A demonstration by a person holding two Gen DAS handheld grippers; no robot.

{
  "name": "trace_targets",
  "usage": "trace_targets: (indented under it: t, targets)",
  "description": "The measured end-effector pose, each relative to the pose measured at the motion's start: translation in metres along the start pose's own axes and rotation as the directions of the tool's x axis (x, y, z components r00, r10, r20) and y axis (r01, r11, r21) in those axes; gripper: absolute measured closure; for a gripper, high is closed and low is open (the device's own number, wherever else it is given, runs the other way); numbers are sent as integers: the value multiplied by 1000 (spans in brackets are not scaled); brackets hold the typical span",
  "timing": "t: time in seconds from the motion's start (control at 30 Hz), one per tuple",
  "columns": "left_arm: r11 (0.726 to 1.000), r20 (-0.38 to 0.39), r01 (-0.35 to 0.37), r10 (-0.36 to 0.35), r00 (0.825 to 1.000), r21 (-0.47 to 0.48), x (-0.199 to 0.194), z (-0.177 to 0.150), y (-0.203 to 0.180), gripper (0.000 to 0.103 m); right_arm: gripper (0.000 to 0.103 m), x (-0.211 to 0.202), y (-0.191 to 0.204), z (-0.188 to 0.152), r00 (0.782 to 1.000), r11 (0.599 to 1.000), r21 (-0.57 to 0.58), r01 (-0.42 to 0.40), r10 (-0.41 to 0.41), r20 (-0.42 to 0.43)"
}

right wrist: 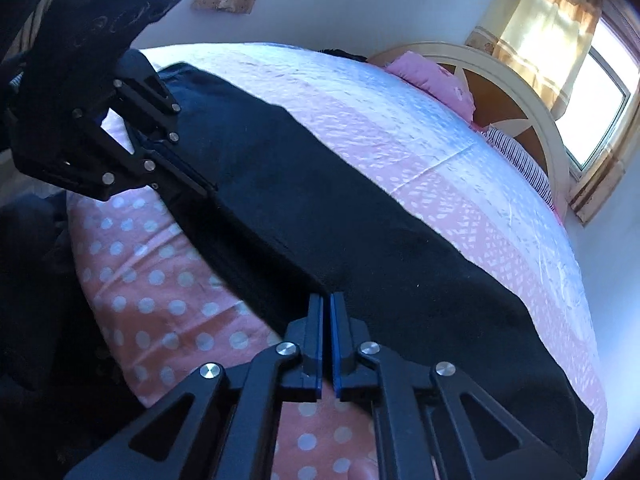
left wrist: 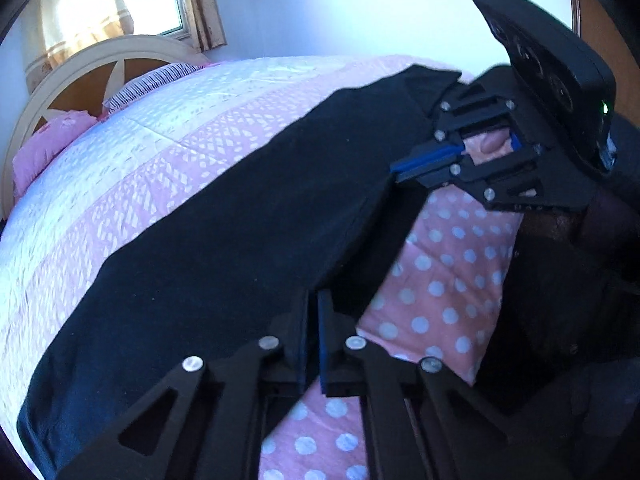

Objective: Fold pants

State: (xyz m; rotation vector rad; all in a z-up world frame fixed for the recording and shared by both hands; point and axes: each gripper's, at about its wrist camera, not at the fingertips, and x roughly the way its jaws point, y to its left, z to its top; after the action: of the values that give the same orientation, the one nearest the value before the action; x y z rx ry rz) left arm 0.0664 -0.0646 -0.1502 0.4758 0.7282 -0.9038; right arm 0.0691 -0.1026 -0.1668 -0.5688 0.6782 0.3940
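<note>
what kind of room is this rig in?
Looks like a home bedroom: a bed with a curved headboard and pink pillow, a pink-and-white quilt with dark pants spread on it, and a curtained window.

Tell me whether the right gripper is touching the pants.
Touching. In the right wrist view, the right gripper is shut on the near edge of the dark pants, with cloth pinched between its fingers.

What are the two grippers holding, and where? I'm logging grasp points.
Both are shut on the black pants, along their near edge: left gripper, right gripper.
</note>
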Motion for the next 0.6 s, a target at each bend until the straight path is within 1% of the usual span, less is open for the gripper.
trace_targets:
  t: [0.07,0.1,0.13,0.23,0.3,0.37,0.4,0.43,0.47,0.57,0.6]
  targets:
    - [1000,18,14,-14,1000,-5,-9,1,0,100,101,-11,2,0,1000,1000,-1,-1,1,13]
    - [1000,18,24,-24,1000,9,-12,0,-1,100,101,-15,4,-1,1000,1000,-11,3,-3,13]
    - [1000,20,19,-19,1000,23,-14,-2,-4,100,101,-14,6,-2,1000,1000,-13,-4,4,7]
    - [999,-18,3,-2,1000,47,-3,-12,-11,100,101,1,14,-12,999,1000,-23,-8,7,-44]
    - [999,-3,-2,2,1000,42,0,-14,-12,99,100,4,17,-16,999,1000,-17,-4,4,-35]
    - [1000,1,3,-3,1000,30,-1,-12,-10,95,98,1,9,-16,999,999,30,-28,29,-24]
    - [1000,5,2,-2,1000,30,-3,-11,-10,94,95,-1,3,-16,998,997,62,-50,52,-31]
    - [999,10,-4,4,1000,36,-6,-11,-11,91,94,-3,-2,-18,997,995,77,-55,58,-40]
    - [999,17,-2,1,1000,45,-9,-11,-13,90,94,-7,-8,-21,997,994,95,-53,58,-43]
    - [997,77,24,-29,997,67,-22,-3,-17,89,94,-27,-41,-36,999,977,212,-35,39,-16]
    - [997,94,33,-39,995,68,-25,1,-19,88,88,-37,-61,-46,1000,958,286,-20,23,-6]
